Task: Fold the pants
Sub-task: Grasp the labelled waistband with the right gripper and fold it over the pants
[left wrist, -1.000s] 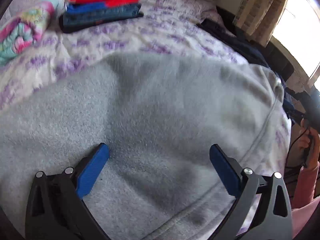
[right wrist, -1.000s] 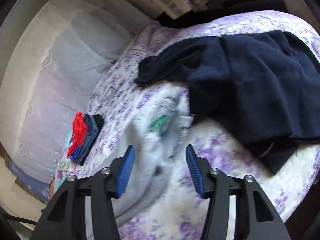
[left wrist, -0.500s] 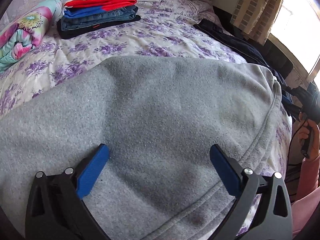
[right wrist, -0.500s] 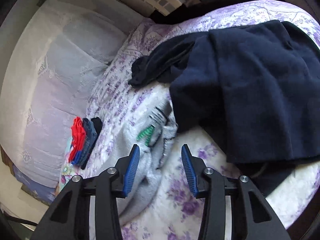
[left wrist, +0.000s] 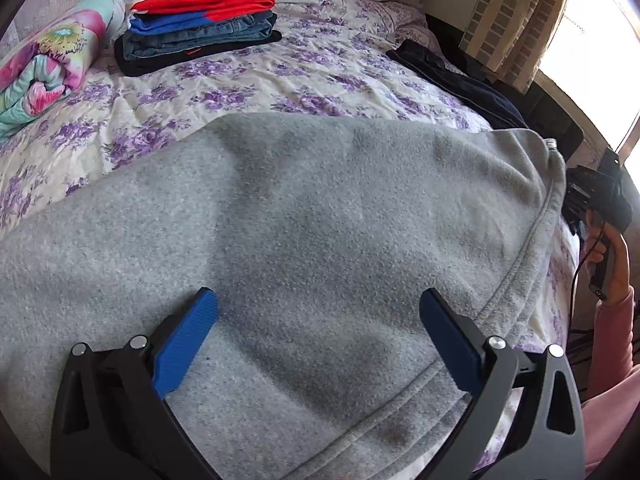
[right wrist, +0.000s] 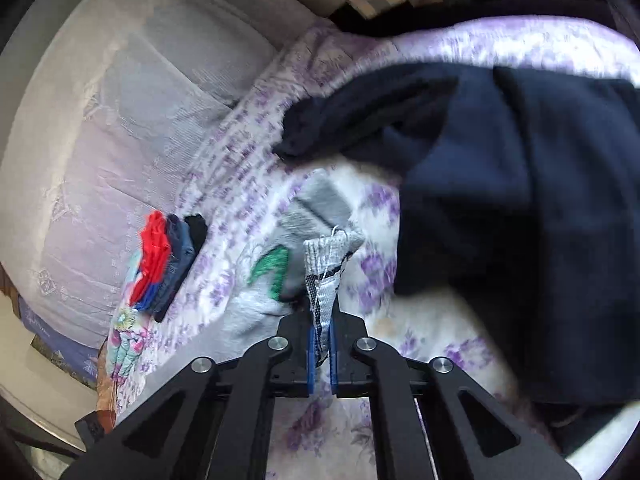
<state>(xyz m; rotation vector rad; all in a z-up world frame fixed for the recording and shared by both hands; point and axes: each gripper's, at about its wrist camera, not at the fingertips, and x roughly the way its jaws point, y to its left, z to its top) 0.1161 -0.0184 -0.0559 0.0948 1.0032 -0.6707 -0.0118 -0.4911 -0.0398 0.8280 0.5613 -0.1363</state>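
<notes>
Grey fleece pants [left wrist: 312,224] lie spread across the flowered bed. My left gripper [left wrist: 318,320] is open just above the grey cloth, its blue pads wide apart, holding nothing. In the right wrist view my right gripper [right wrist: 320,354] is shut on the waistband edge of the grey pants [right wrist: 324,256], which rises from between the pads. A green mark [right wrist: 270,270] shows on the grey cloth beside it. The right gripper also shows at the far right of the left wrist view [left wrist: 596,196], at the pants' waist end.
A stack of folded clothes [left wrist: 200,20], red on top, sits at the bed's far side by a rolled flowered blanket [left wrist: 44,60]. Dark navy garments [right wrist: 500,184] lie on the bed near the waistband. A curtain and window [left wrist: 520,20] stand at right.
My right gripper closed on the grey waistband, having moved in on it with jaws narrowing. The left gripper stayed open over the pants, and the cloth settled flat.
</notes>
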